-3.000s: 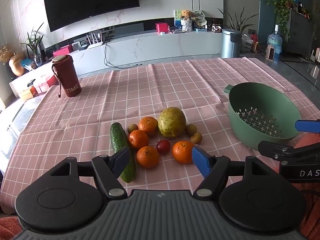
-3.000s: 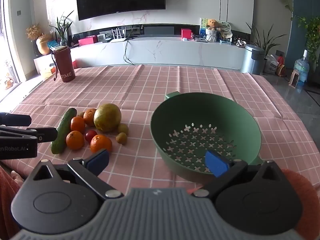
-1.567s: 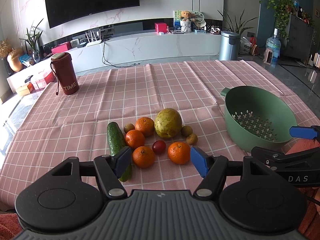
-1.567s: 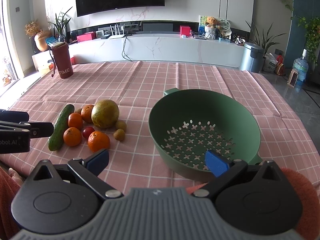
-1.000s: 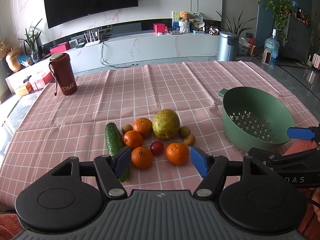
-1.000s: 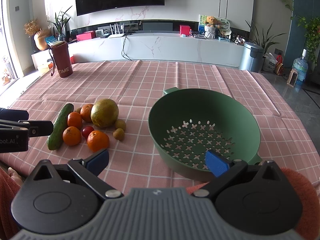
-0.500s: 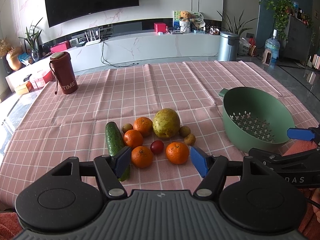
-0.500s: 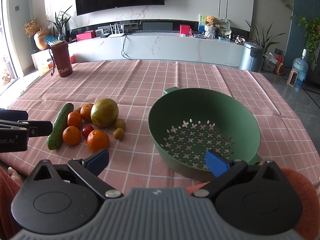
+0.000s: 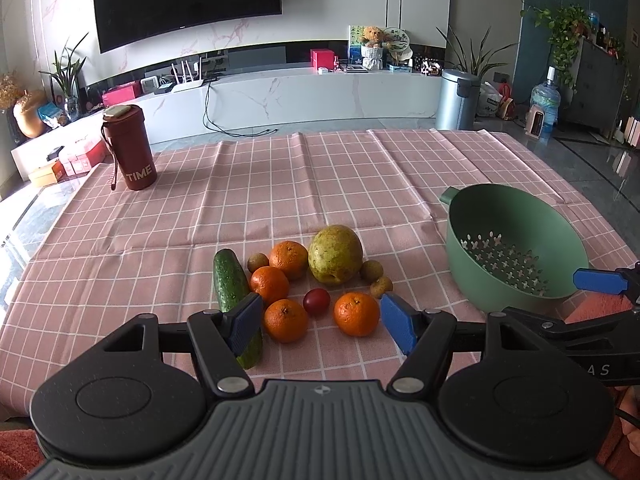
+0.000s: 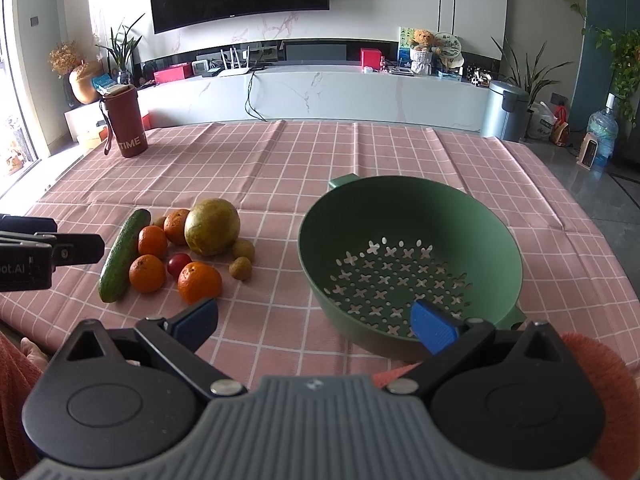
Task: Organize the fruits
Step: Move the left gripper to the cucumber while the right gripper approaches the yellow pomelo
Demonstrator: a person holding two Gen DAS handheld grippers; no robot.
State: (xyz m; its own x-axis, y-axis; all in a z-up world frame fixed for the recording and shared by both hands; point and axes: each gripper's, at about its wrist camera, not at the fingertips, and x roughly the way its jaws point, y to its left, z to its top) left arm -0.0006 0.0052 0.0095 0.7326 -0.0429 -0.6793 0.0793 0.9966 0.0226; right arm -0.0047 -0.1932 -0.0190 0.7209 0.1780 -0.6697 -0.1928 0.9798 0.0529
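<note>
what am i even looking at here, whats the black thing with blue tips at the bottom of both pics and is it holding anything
Those are two handheld grabbing tools, one in each of a person's hands. Each has a camera looking forward along its two blue-tipped fingers, so each picture is one tool's own view. The left gripper faces a pile of produce on a pink checked tablecloth: a cucumber, four oranges, including the nearest orange, a large yellow-green fruit, a small red fruit and a few small brownish ones. The right gripper faces a green colander, which holds nothing. Both tools are open and hold nothing. A red cup stands farther back.
</note>
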